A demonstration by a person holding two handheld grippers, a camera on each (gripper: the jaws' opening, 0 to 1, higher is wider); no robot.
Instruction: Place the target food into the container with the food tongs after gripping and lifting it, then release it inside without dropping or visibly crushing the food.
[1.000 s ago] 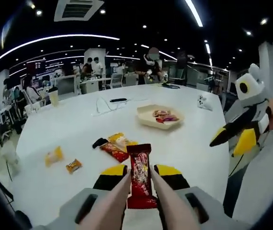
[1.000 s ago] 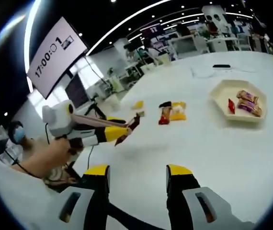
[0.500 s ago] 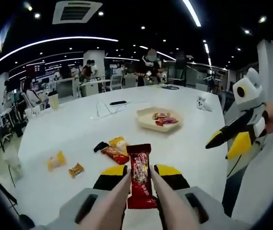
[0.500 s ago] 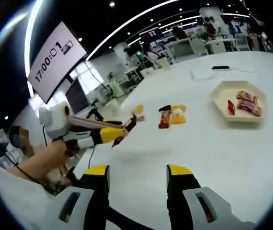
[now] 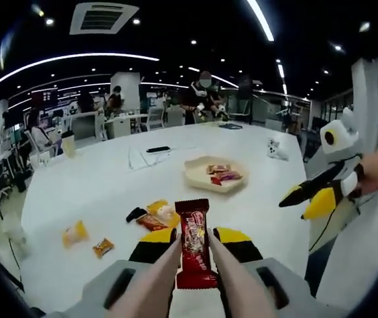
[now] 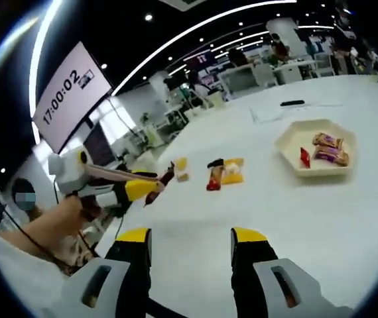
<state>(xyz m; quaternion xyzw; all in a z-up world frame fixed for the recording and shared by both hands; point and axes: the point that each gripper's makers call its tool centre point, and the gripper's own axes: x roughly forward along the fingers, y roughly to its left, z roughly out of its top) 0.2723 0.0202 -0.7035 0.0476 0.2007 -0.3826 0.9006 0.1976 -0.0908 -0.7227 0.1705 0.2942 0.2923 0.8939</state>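
Observation:
A red snack packet [image 5: 194, 242] stands upright, pinched between the two beige arms of the food tongs [image 5: 154, 281]. My left gripper [image 5: 195, 236] is shut on those tongs, above the white table's near edge. The beige hexagonal container [image 5: 199, 177] lies farther out on the table with a few packets in it. In the right gripper view the tongs' tip carries the red packet [image 6: 162, 180] at the left, well short of the container [image 6: 288, 151]. My right gripper [image 6: 192, 237] is open with nothing between its fingers, and it also shows from the side as the right gripper [image 5: 308, 199].
Loose snacks lie on the white table [image 5: 96, 179]: a red and yellow cluster [image 5: 154, 216], a yellow packet [image 5: 75, 233] and a small orange one [image 5: 101, 247]. A phone and a cable [image 5: 150, 151] lie beyond. People sit at desks in the background.
Both views have shifted a little as the hands moved; the container sits slightly farther left and smaller. The red packet stays clamped in the tongs. The right gripper stays open.

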